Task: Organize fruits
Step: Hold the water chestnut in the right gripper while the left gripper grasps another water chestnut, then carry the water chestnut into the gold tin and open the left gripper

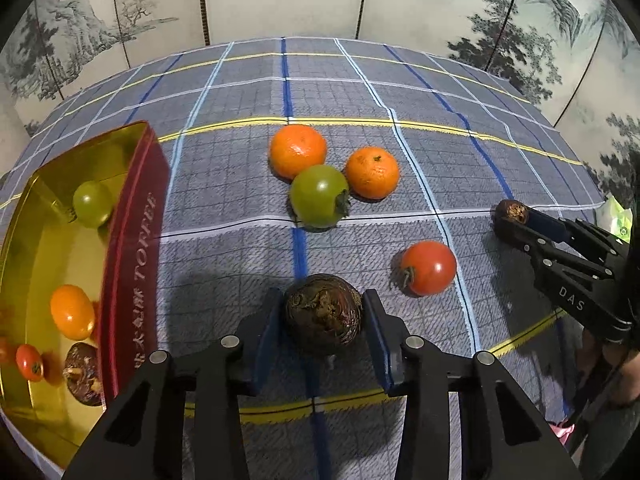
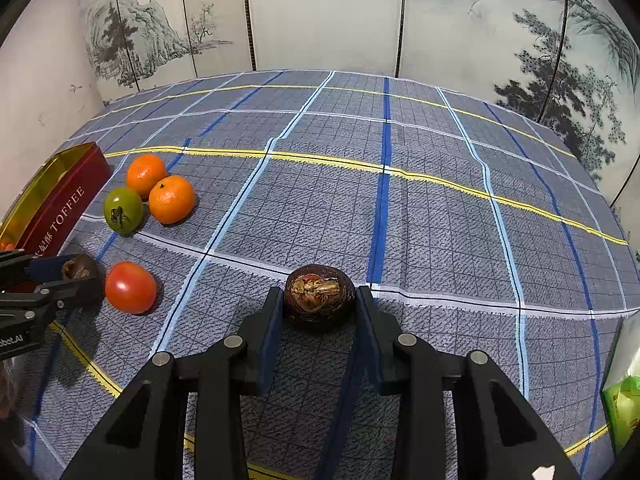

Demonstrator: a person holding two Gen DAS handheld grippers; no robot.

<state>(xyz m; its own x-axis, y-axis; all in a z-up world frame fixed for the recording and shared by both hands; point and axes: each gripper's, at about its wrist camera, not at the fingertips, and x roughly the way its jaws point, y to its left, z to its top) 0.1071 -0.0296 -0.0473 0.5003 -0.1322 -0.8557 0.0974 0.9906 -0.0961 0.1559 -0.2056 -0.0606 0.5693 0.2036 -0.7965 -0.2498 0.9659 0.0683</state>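
My left gripper (image 1: pixel 323 296) is shut on a dark brown round fruit (image 1: pixel 323 316) that rests on the checked cloth; the same pair shows at the left of the right wrist view. My right gripper (image 2: pixel 320 290) is shut on a second dark brown fruit (image 2: pixel 319 300), also low on the cloth. Between them lies a red tomato (image 1: pixel 429 267). Farther back, two oranges (image 1: pixel 298 151) (image 1: pixel 372 173) and a green tomato (image 1: pixel 319 196) touch in a cluster. A red tin (image 1: pixel 136 248) with a gold inside stands at the left and holds several fruits.
A painted folding screen (image 2: pixel 320 16) closes off the back of the table. A green packet (image 2: pixel 624 408) lies at the right edge of the cloth. The tin's long wall (image 2: pixel 60 208) runs close beside the left gripper.
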